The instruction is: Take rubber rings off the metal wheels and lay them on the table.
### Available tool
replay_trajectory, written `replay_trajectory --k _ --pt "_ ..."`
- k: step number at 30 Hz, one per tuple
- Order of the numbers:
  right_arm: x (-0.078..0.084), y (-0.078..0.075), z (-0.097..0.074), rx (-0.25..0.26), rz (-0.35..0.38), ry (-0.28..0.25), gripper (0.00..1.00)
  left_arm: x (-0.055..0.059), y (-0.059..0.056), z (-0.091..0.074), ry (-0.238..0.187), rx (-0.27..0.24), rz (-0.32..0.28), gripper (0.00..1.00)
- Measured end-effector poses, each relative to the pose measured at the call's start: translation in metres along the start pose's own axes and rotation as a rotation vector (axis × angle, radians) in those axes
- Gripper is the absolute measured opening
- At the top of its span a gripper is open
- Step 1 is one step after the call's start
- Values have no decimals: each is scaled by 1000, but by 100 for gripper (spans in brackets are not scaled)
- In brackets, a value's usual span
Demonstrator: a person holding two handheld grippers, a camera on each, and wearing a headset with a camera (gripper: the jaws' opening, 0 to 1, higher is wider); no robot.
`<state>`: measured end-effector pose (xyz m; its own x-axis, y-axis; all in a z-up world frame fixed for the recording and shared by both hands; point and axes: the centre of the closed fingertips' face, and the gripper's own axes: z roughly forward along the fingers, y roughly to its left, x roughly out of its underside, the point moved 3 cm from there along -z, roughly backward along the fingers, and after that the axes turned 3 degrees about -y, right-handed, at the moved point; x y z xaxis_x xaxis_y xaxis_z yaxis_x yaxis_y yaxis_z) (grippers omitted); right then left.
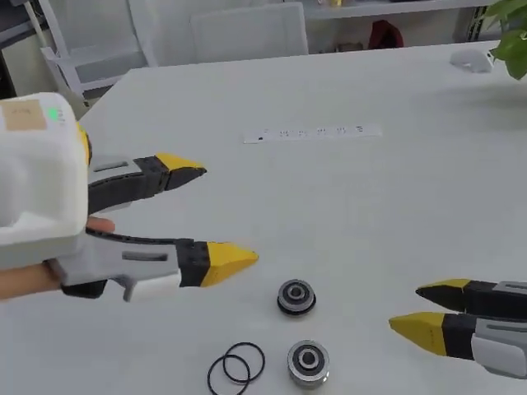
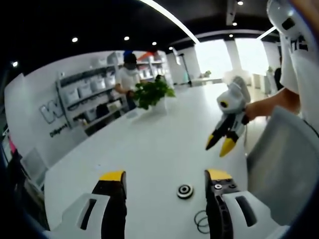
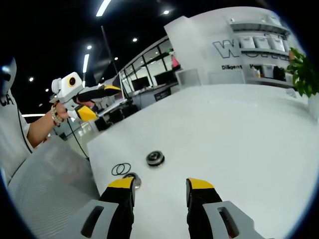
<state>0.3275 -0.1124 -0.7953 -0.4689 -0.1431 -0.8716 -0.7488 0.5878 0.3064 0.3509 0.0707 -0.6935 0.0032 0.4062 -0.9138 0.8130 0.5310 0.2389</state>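
Note:
A metal wheel with a black rubber ring (image 1: pixel 296 297) lies on the white table (image 1: pixel 370 206) near the front edge. Just in front of it lies a bare metal wheel (image 1: pixel 309 362), with two loose black rings (image 1: pixel 236 366) overlapping to its left. My left gripper (image 1: pixel 218 214) hovers open above and left of the wheels. To their right, low over the table, is my right gripper (image 1: pixel 405 307), open with nothing in it. In the left gripper view the ringed wheel (image 2: pixel 185 191) lies between the jaws, further ahead. In the right gripper view the ringed wheel (image 3: pixel 155 158) and the rings (image 3: pixel 121 169) lie ahead.
A flat white strip with markings (image 1: pixel 313 132) lies mid-table. A plant (image 1: pixel 510 33) and a small white object (image 1: pixel 471 59) sit at the far right corner. White chairs (image 1: pixel 247 33) stand beyond the far edge. A person (image 2: pixel 130 74) stands by the shelves.

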Motion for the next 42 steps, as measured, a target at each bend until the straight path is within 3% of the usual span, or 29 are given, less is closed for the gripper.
replay_trajectory --k 14,25,32,42 --pt "5 0 25 -44 -43 64 38 22 -17 36 59 72 17 56" --pt "1 -4 48 -73 -54 73 36 54 -28 63 108 99 -70 43" --pt "-1 -5 62 -97 -45 64 35 67 -30 78 129 105 -108 30" --pt "2 -4 77 -135 -41 79 33 92 -39 93 186 132 -116 23"
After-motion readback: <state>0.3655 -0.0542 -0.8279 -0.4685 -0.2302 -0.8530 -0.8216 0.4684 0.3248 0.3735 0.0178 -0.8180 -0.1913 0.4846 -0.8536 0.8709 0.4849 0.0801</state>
